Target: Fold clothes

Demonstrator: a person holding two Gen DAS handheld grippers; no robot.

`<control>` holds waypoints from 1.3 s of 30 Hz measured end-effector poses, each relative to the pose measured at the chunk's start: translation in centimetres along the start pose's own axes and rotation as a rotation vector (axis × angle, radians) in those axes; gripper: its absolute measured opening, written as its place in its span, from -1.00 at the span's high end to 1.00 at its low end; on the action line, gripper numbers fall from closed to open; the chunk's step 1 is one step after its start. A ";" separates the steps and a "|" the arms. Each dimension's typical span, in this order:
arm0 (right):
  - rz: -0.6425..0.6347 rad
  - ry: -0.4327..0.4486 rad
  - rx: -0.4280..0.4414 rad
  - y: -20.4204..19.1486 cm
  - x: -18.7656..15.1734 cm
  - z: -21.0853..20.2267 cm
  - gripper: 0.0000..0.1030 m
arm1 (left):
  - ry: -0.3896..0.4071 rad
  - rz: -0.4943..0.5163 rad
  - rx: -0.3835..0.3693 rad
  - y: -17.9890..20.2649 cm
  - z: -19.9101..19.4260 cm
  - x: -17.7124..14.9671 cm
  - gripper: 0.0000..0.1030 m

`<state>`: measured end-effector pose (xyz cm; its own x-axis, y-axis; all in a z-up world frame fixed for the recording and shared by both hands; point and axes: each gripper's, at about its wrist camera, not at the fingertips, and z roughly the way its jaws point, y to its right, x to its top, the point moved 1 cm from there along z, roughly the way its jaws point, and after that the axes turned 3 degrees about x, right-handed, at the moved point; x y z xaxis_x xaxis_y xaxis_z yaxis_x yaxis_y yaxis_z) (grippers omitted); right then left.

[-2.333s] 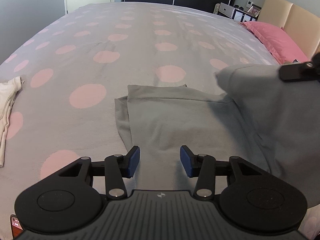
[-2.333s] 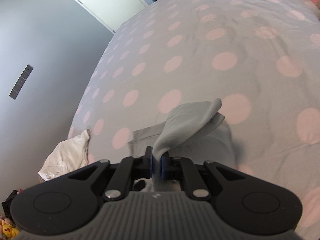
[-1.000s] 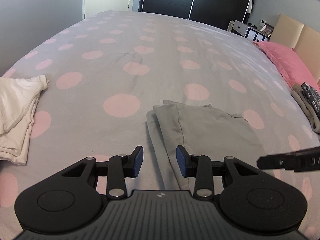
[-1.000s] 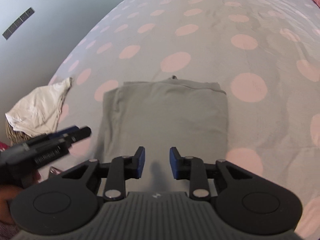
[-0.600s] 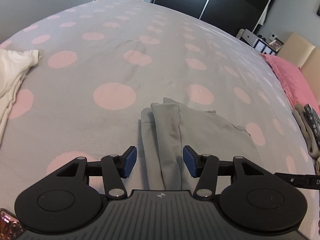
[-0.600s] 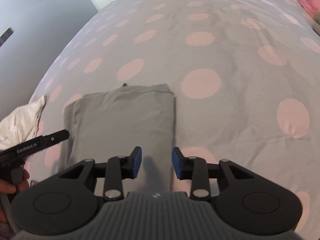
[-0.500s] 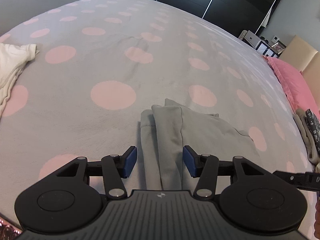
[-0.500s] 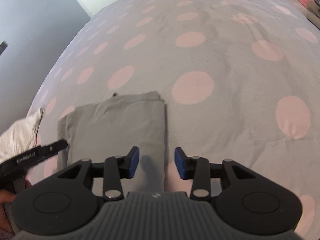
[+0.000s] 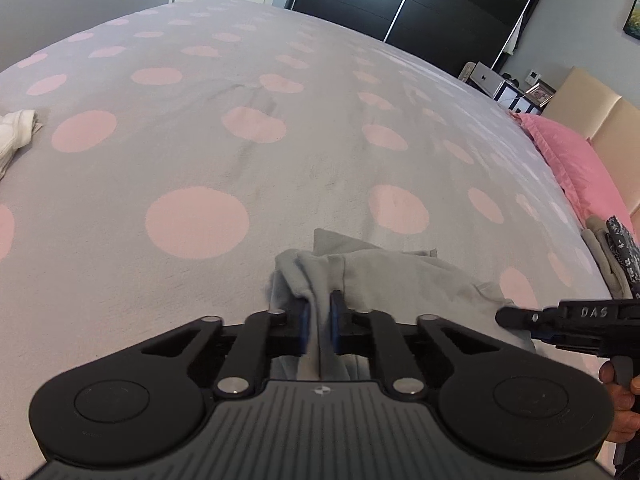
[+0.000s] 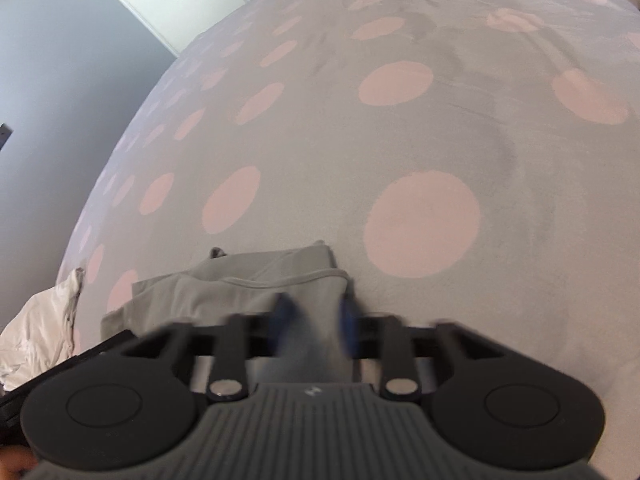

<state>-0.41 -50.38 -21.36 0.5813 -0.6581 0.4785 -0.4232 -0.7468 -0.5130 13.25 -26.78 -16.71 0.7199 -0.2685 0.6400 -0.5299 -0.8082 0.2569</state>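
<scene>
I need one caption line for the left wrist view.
Left tongs shut on folded grey cotton garment on pink-dotted grey bedspread.

We are in a home bedroom. A bed (image 9: pixel 280 152) under a grey, pink-dotted cover fills our view, with a pink pillow (image 9: pixel 576 164) against a padded headboard (image 9: pixel 600 108) and a dark sliding wardrobe (image 9: pixel 400 4) behind.

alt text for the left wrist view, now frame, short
The left tongs are shut on a bunched edge of a grey folded garment lying on a grey bedspread with pink dots. The right tongs reach in from the right edge at the garment's other side. A pink pillow and a white garment lie at the margins.
</scene>
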 end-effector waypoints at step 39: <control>-0.303 -0.018 -0.104 -3.8 -11.8 -10.1 0.37 | 0.053 0.536 0.106 9.7 -12.4 -9.3 0.67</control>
<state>-12.65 -40.72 -17.89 0.7037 -0.4027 0.5853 -0.2967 -0.9151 -0.2730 -4.19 -25.57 -11.19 0.3365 -0.6331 0.6972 -0.7662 -0.6144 -0.1882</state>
